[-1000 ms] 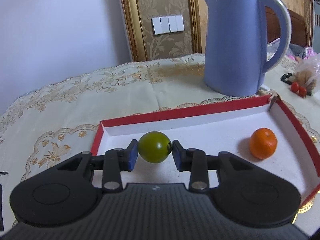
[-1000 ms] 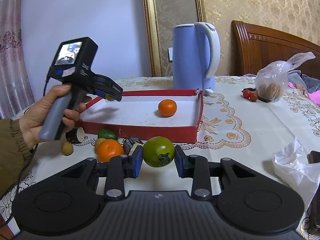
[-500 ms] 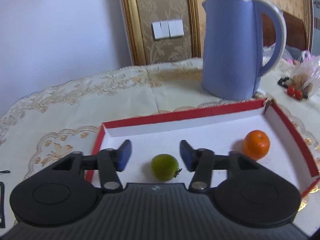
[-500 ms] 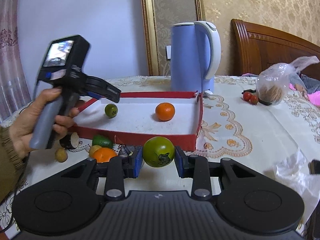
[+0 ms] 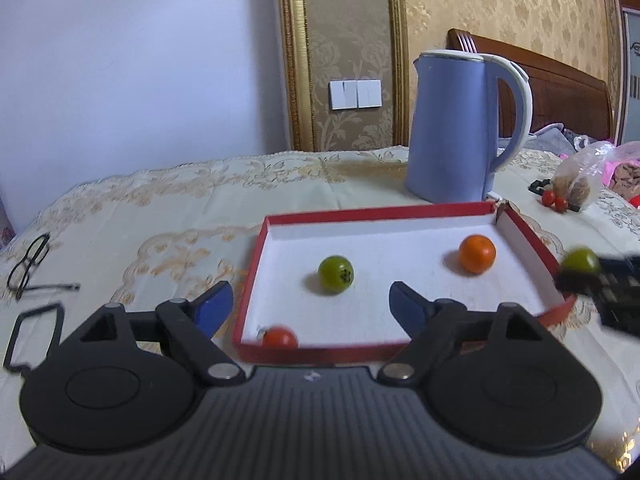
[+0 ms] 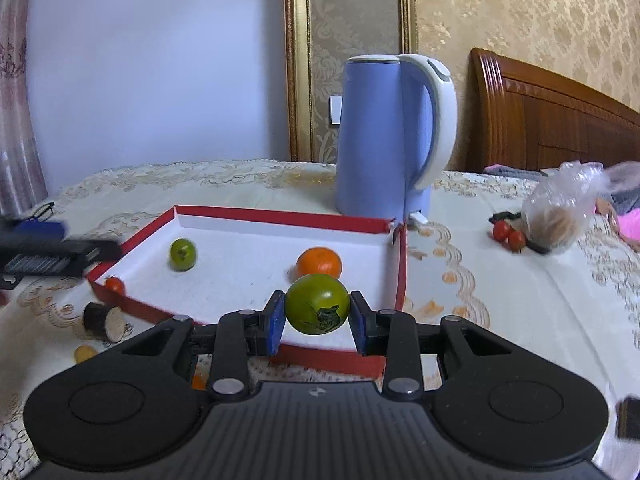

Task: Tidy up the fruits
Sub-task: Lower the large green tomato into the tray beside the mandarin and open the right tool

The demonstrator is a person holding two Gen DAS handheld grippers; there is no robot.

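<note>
The left gripper [image 5: 310, 300] has just spread its jaws, leaving the small green fruit [image 5: 336, 274] mid-frame in the red box [image 5: 312, 350]. The right gripper [image 6: 317, 322] pinches another green fruit [image 6: 317, 304], probably next in

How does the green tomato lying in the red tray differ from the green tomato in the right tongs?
The green tomato in the tray rests loose on the white floor near the left wall; the held green tomato is clamped between the right tongs above the tray's near wall. In the left wrist view both look about equal in size. Both are round, green, with a dark calyx.
</note>
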